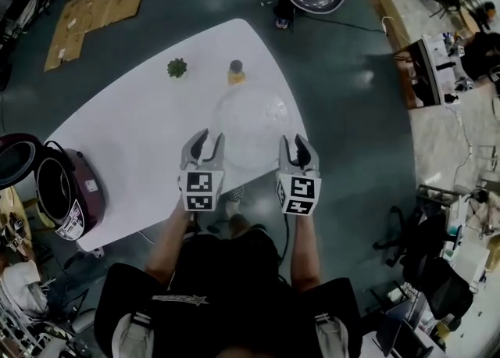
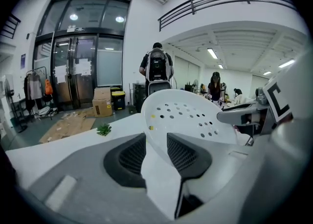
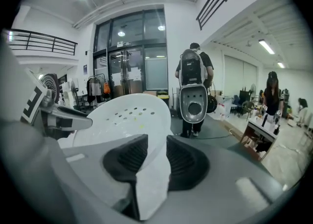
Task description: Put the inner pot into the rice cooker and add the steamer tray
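A large hall with glass doors (image 2: 78,66) and a dark floor holds a white table (image 1: 148,137). Flattened cardboard (image 1: 101,5) lies on the floor beyond the table's far left corner. The white, perforated steamer tray (image 1: 254,126) is held in the air above the table's near right edge. The left gripper (image 1: 202,145) has its jaws clamped on the tray's left rim, and the right gripper (image 1: 297,145) is clamped on its right rim. Each gripper carries a cube with black-and-white square markers. The purple rice cooker (image 1: 66,196) stands with its lid open at the table's left end; its white front label is too small to read. A small green plant (image 1: 177,68) and a yellow object (image 1: 236,73) sit near the table's far edge.
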Demonstrator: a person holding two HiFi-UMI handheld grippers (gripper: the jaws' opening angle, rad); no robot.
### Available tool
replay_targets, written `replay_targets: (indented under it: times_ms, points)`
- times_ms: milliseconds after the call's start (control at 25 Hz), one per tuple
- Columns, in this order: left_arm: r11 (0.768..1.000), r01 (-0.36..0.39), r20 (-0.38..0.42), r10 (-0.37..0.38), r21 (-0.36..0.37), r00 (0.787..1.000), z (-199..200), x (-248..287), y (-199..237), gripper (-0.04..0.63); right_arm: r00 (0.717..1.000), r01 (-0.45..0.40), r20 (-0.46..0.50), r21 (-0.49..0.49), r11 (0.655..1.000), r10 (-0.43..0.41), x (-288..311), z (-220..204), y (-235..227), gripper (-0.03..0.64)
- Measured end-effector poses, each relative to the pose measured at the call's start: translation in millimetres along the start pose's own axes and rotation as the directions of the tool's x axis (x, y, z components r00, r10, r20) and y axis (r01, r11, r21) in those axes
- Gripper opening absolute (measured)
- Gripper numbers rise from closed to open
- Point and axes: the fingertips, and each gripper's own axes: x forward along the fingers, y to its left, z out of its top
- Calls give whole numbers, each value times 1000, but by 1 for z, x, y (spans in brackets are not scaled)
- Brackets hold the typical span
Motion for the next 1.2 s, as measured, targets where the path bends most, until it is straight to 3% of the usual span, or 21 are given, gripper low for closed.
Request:
replay_targets:
  times_ms: [360,640,1200]
  points:
    - [997,-82,92,82,-5,992,40,-51,23,136,994,-56,96,-46,997,60,-22,52,31,117]
    - [984,-177,134,180,-33,975,48,-91,59,135,977,-133,153,-97,986,146,-22,82,75,114]
    - [914,-390,160,404,-114,901,30,-197,172,133,912,-325,187,-215,921,366,-7,125,227,114]
